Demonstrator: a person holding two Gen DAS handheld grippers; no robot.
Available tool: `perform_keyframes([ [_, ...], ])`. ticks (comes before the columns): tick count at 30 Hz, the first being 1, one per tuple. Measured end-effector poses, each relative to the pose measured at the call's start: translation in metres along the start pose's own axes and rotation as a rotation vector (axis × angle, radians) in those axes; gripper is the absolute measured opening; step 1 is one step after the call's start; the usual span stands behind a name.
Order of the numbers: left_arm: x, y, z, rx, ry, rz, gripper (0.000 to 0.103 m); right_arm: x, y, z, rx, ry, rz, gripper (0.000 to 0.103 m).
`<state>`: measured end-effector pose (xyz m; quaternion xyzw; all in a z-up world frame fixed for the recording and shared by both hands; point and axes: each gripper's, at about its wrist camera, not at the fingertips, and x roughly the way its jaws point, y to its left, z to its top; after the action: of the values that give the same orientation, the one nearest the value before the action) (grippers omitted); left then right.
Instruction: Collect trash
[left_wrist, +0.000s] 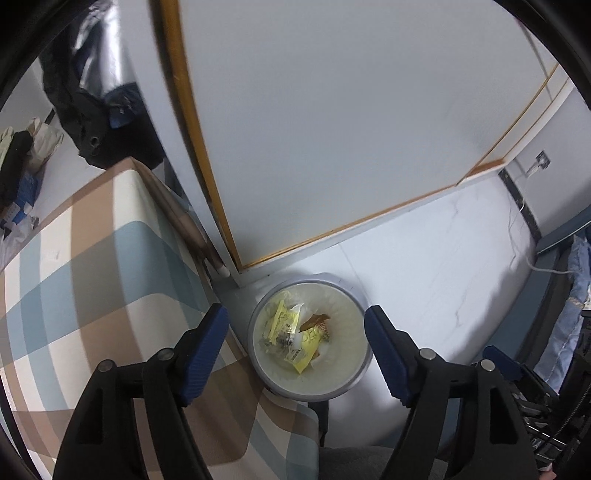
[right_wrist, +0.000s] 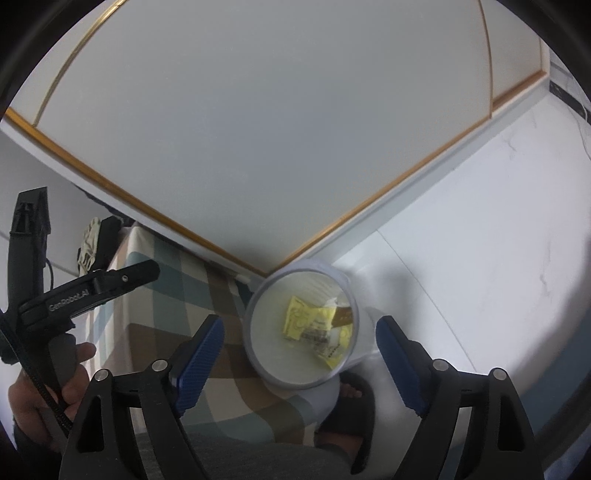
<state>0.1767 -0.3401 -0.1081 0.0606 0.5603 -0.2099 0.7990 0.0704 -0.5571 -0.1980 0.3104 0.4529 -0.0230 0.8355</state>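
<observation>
Both claws gape empty, the left claw (left_wrist: 295, 350) hanging straight above the bin (left_wrist: 354, 373), the right claw (right_wrist: 301, 363) just off toward the floor side.

A round grey trash bin (left_wrist: 309, 338) with a clear liner stands upright on the floor, holding yellow wrappers (left_wrist: 291, 332) and a brown scrap (left_wrist: 314, 319) at its centre.

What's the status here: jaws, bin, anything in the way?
Left gripper and right gripper: jaws open, empty. Bin on floor by bed, wrappers inside. Nothing in the way.
</observation>
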Motion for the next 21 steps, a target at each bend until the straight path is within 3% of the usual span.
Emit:
perform_keyframes([
  [21,-0.065,0.025,-0.027,-0.065,-0.122,0.011,0.073,-0.039,0.051,-0.011,-0.106,-0.058,0.033,0.092],
])
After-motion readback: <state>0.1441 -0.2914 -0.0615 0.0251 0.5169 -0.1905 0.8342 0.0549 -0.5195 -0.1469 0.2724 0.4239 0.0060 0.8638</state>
